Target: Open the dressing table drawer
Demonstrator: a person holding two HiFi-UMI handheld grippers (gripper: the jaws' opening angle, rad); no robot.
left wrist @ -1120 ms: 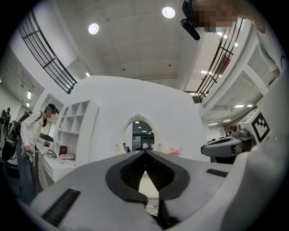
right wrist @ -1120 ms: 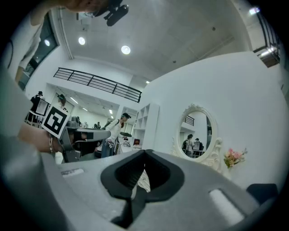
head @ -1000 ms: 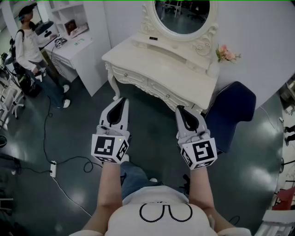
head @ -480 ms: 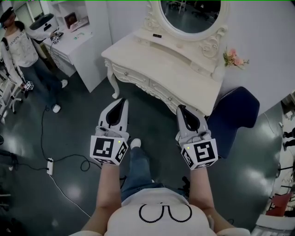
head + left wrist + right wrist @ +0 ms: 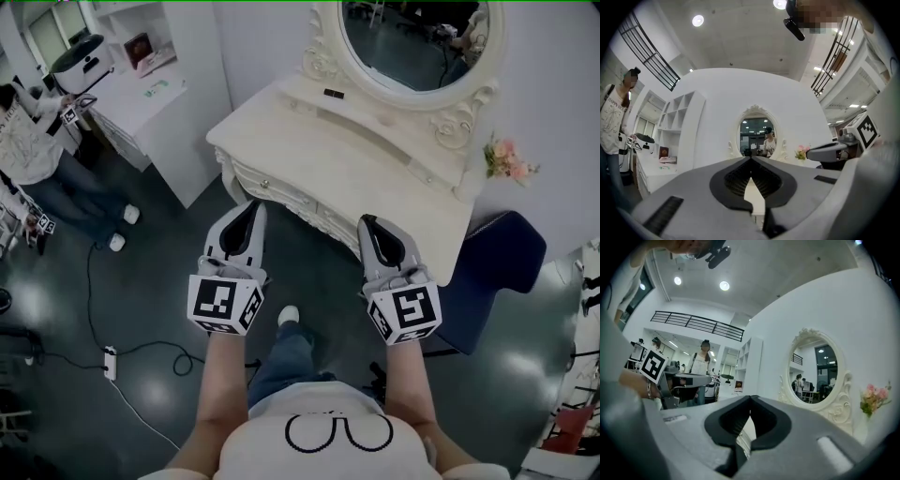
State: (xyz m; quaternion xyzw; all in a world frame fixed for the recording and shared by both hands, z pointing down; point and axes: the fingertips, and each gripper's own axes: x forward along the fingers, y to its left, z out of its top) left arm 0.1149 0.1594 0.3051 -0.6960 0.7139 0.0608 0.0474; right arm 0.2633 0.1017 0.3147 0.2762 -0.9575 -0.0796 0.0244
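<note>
The cream dressing table [image 5: 375, 159] with its oval mirror [image 5: 412, 42] stands just ahead of me. Its drawer fronts [image 5: 277, 190] run along the near side, carry small knobs and are closed. My left gripper [image 5: 249, 208] is shut and empty, its tip a short way in front of the left drawer. To its right my right gripper [image 5: 368, 225] is also shut and empty, just short of the table's front edge. In the left gripper view the closed tips [image 5: 751, 158] point level at the mirror [image 5: 757, 138]. The right gripper view shows closed tips [image 5: 750, 398] left of the mirror [image 5: 816, 373].
A navy chair [image 5: 497, 272] stands at the table's right end, and pink flowers [image 5: 511, 159] sit on that corner. A white desk with shelves [image 5: 159, 103] stands left of the table, with a person [image 5: 37, 159] beside it. A cable and power strip [image 5: 110, 361] lie on the dark floor.
Both grippers have travelled forward together, and the dressing table is now much closer to their tips. Both stayed shut. The person at the left has shifted position.
</note>
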